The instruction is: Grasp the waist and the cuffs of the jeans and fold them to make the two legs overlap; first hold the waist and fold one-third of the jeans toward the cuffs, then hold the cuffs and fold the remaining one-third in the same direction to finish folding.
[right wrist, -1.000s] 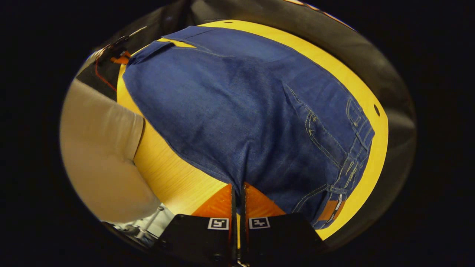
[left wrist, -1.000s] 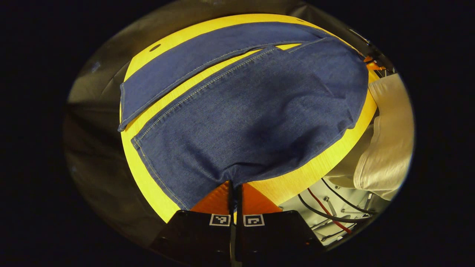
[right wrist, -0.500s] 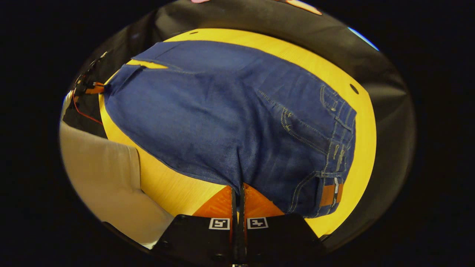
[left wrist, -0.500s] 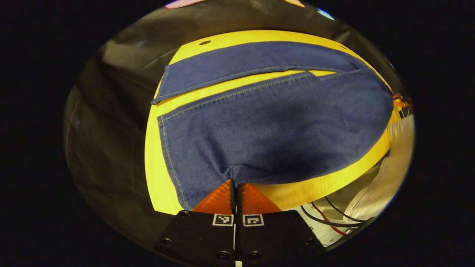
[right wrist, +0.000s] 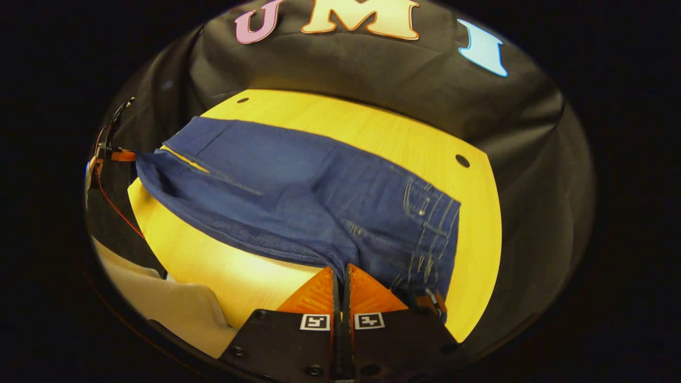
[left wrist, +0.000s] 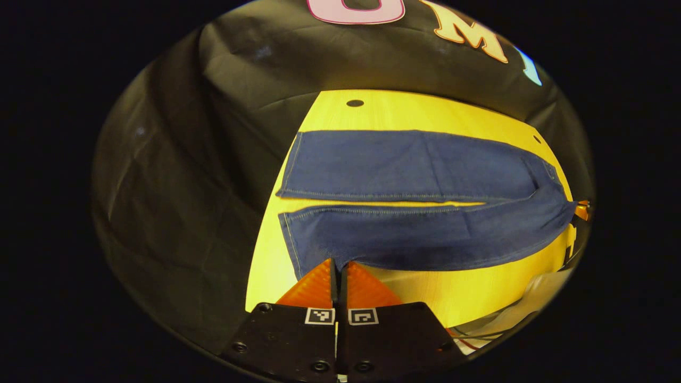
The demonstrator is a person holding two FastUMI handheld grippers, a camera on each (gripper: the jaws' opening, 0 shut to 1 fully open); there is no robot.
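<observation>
Both claws, left claw (left wrist: 336,266) and right claw (right wrist: 340,271), clamped on jeans (left wrist: 415,234) over yellow wooden table (right wrist: 372,133), black cloth wall (right wrist: 372,69) behind

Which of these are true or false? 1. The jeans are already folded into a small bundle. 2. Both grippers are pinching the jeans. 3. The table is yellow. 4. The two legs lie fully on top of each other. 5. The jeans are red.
1. False. The jeans are spread out long across the table.
2. True. The left gripper is shut on the near leg's edge by the cuff, and the right gripper is shut on the edge near the waist.
3. True.
4. False. A strip of table shows between the legs in the left gripper view.
5. False. They are blue.
</observation>
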